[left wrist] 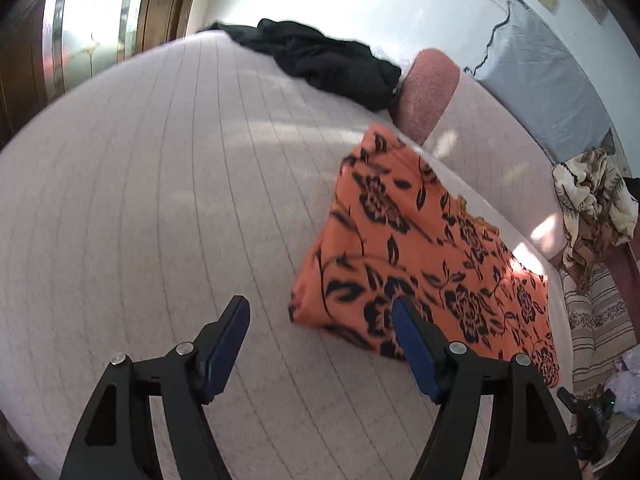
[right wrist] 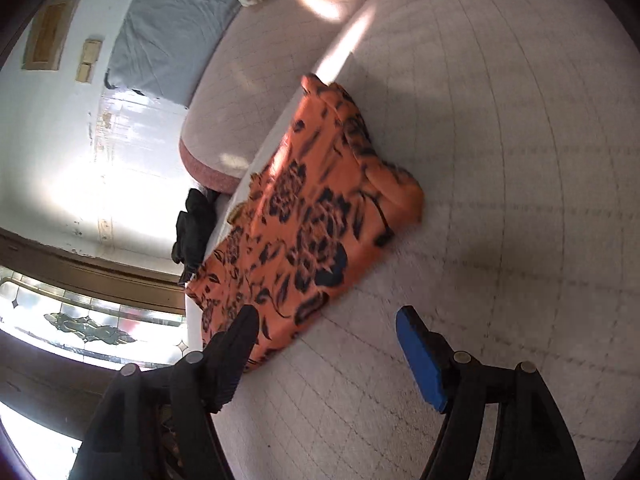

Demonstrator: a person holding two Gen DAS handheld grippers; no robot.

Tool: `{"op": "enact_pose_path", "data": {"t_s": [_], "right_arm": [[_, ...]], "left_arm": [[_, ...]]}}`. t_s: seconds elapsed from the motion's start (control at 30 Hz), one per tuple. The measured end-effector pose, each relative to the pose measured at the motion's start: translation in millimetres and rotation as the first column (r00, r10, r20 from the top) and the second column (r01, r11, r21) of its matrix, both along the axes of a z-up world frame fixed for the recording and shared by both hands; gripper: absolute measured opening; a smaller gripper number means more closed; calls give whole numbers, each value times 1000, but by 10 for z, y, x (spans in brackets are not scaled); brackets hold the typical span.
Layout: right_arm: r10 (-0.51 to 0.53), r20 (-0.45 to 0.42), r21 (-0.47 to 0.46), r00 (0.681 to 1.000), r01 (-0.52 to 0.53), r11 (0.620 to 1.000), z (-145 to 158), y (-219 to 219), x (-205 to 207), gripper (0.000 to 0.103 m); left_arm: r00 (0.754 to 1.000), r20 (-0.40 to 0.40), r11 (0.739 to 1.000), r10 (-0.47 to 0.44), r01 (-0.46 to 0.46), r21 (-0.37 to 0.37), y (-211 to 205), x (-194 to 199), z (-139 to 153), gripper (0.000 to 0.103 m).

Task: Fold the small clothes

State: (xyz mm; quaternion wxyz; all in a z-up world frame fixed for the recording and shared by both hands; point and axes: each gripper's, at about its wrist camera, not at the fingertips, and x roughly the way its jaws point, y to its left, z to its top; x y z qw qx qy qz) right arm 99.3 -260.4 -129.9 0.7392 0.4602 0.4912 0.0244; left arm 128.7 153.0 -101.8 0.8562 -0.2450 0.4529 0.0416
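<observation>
Orange garment folded and let go on the bed

The orange floral garment (left wrist: 420, 264) lies as a folded stack on the bed (left wrist: 160, 200), both the left gripper (left wrist: 320, 316) and right gripper (right wrist: 328, 320) empty, jaws wide; next, I'd guess, fetch the black garment (left wrist: 332, 60) at the far edge

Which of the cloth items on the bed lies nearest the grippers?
The orange garment with the black flower print, folded flat just ahead of both open grippers. The black garment lies crumpled at the bed's far edge.
</observation>
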Motion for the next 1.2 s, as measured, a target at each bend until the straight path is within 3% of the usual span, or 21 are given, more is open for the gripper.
{"op": "enact_pose_path", "data": {"t_s": [0.03,0.1,0.27,0.3,0.33,0.37,0.43,0.5,0.6,0.7,0.8,0.87,0.97,1.03,1.07,1.1,1.13,1.2], "right_arm": [[-17,-24,15,1000,17,1000,-92,19,30,74],[-29,8,7,1000,29,1000,-144,49,168,74],[-153,14,-15,988,153,988,-241,22,486,74],[-172,24,-24,985,173,985,-233,24,534,73],[-195,30,-34,980,196,980,-233,28,584,71],[-215,26,-26,976,216,976,-260,22,639,68],[-210,-23,5,978,210,978,-363,23,803,20],[-195,-42,-11,980,194,981,-348,21,916,19],[-148,33,-44,988,149,988,33,65,975,17],[-113,102,-78,988,121,990,456,146,922,16],[-89,140,-86,986,102,991,741,183,670,16],[-66,144,-96,987,80,992,830,168,392,16],[-24,75,-146,997,35,989,658,90,-87,21],[-22,-40,-160,999,15,987,293,-36,-323,32],[-39,-109,-166,993,21,986,133,-127,-439,34],[-54,-106,-123,993,41,992,56,-224,-553,37],[-77,-84,-100,994,68,993,79,-310,-647,49],[-124,-50,-201,991,112,973,305,-437,-746,67]], "left_arm": [[999,-36,1000,-6,5,-25,-66,15,-108,74],[999,-40,998,-10,7,-56,-190,51,-251,74],[993,-11,993,117,-117,14,-287,309,-310,73],[991,-7,991,134,-133,16,-286,375,-314,63],[989,-24,989,145,-144,36,-292,452,-329,39],[990,-39,990,134,-132,46,-301,537,-334,29],[992,-52,993,112,-110,46,-327,671,-275,19],[995,-23,994,99,-98,51,-350,698,-99,18],[994,77,994,78,-84,75,-389,574,292,17],[988,135,994,75,-85,63,-419,375,602,17],[985,157,996,67,-76,51,-429,-116,745,17],[988,134,995,79,-85,47,-400,-450,650,18],[996,19,994,87,-88,64,-360,-777,118,26],[987,-112,994,113,-113,5,-202,-864,-311,35],[991,-64,992,113,-117,-53,-104,-923,-309,35],[991,-71,992,110,-114,-54,-50,-936,-243,39],[990,-76,992,120,-122,-18,-10,-944,-147,45],[989,-12,989,146,-146,35,85,-976,71,46]]}}
